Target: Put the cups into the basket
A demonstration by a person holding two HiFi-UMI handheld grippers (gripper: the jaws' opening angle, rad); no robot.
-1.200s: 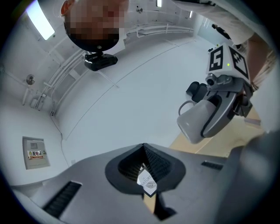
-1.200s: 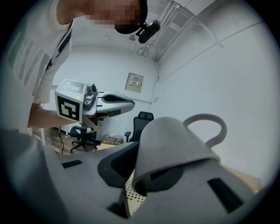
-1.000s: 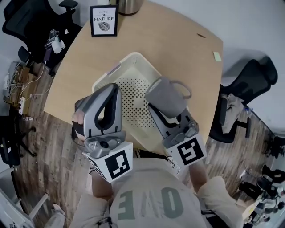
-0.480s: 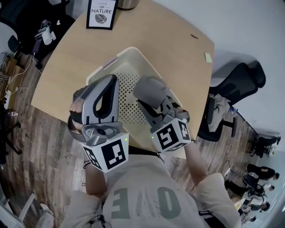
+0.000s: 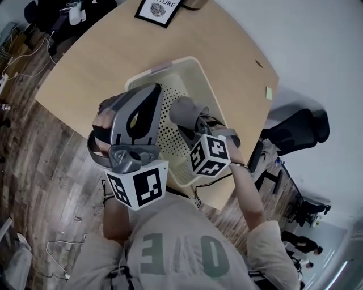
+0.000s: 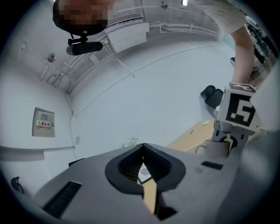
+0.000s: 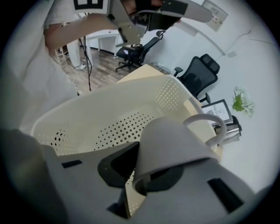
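A grey cup (image 5: 184,109) with a loop handle hangs tilted over the inside of the cream perforated basket (image 5: 187,61). My right gripper (image 5: 191,123) is shut on the cup's rim. In the right gripper view the cup (image 7: 173,139) fills the space past the jaws, its handle pointing right, with the basket (image 7: 109,98) below it. My left gripper (image 5: 153,90) hovers over the basket's left side, shut and empty. The left gripper view points up at a wall, and the left gripper (image 6: 143,146) has its tips together. The cup (image 6: 215,148) also shows there at the right.
The basket stands on a light wooden table (image 5: 96,62). A framed print (image 5: 159,8) stands at the table's far edge, a green sticky note (image 5: 268,92) lies at its right corner. A black office chair (image 5: 295,130) is beside the table on the right.
My right gripper has carried the cup leftward and lower, over the basket's inside. The left gripper keeps its place beside it. The head view has swung.
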